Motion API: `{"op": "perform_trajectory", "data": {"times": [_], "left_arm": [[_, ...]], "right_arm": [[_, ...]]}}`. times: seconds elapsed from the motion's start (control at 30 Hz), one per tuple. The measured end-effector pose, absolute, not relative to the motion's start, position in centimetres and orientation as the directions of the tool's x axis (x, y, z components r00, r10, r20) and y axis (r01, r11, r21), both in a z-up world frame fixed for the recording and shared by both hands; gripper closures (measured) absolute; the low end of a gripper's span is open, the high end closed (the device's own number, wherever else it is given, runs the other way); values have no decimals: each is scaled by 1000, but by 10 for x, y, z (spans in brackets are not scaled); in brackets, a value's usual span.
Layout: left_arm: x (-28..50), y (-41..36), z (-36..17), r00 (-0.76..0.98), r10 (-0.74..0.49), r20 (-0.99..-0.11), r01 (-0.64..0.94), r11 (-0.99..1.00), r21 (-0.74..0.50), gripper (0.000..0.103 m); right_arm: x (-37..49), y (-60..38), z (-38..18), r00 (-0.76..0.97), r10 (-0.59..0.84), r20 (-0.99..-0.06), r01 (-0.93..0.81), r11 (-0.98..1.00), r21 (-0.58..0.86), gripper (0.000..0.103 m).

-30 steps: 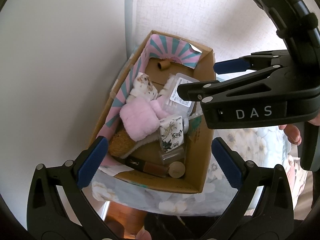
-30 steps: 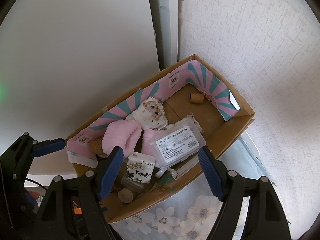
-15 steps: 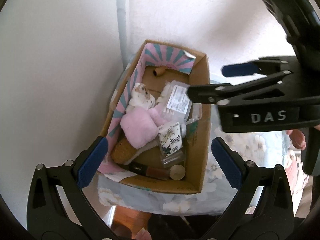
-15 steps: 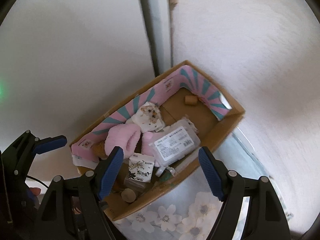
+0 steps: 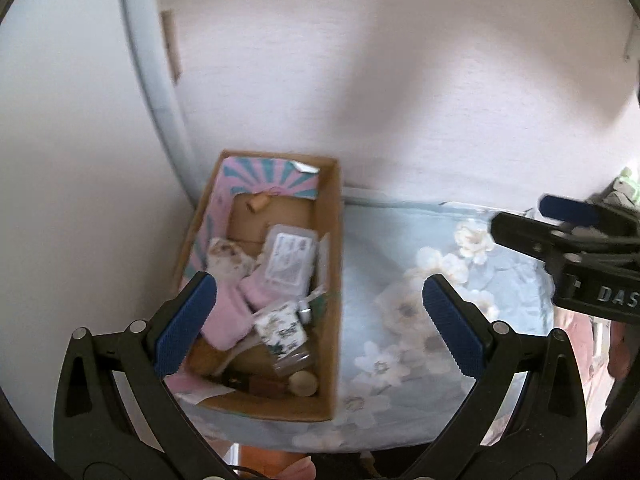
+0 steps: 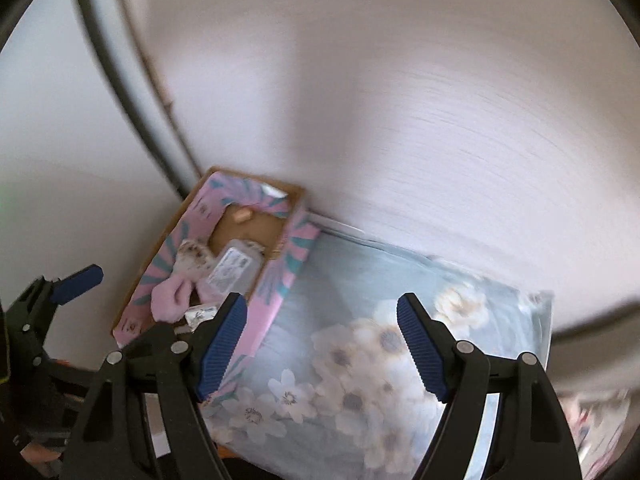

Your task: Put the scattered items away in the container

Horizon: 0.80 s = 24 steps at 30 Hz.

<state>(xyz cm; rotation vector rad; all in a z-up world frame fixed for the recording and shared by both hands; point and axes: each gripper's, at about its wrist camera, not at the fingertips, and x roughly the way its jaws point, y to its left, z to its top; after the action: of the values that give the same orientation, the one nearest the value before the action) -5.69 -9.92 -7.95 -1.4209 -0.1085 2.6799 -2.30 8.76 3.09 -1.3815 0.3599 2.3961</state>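
Though near, box (image 5: 276, 410) beside hand-held gripper (image 5: 316, 304).

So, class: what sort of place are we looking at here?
Probably a room in a home: a table under a flowered cloth against a papered wall, with a cardboard box of slippers and small household things.

A pale blue surface (image 5: 400, 240) printed with white flowers carries the things — it meets the white wall along its far edge. At about nine o'clock on it, in the left wrist view, rests an open brown cardboard box (image 5: 332, 280) lined with pink-and-teal striped paper — its far end touches the wall.
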Motion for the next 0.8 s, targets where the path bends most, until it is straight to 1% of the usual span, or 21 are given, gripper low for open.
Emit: {"op": "perform_trajectory", "data": {"times": [0.17, 0.3, 0.47, 0.8], "left_arm": [[-57, -81, -73, -562, 144, -814, -92, -989, -112, 0], [-58, -66, -65, -582, 164, -797, -115, -986, -119, 0], [-57, -50, -61, -599, 173, -782, -149, -983, -103, 0], [-52, -40, -58, -620, 175, -765, -169, -982, -88, 0]], "right_arm": [[18, 104, 40, -471, 248, -847, -551, -832, 63, 29], [43, 109, 44, -469, 309, -828, -624, -779, 62, 29], [63, 113, 46, -458, 365, -810, -664, -746, 40, 29], [85, 120, 48, -452, 391, -802, -693, -720, 40, 29]]}}
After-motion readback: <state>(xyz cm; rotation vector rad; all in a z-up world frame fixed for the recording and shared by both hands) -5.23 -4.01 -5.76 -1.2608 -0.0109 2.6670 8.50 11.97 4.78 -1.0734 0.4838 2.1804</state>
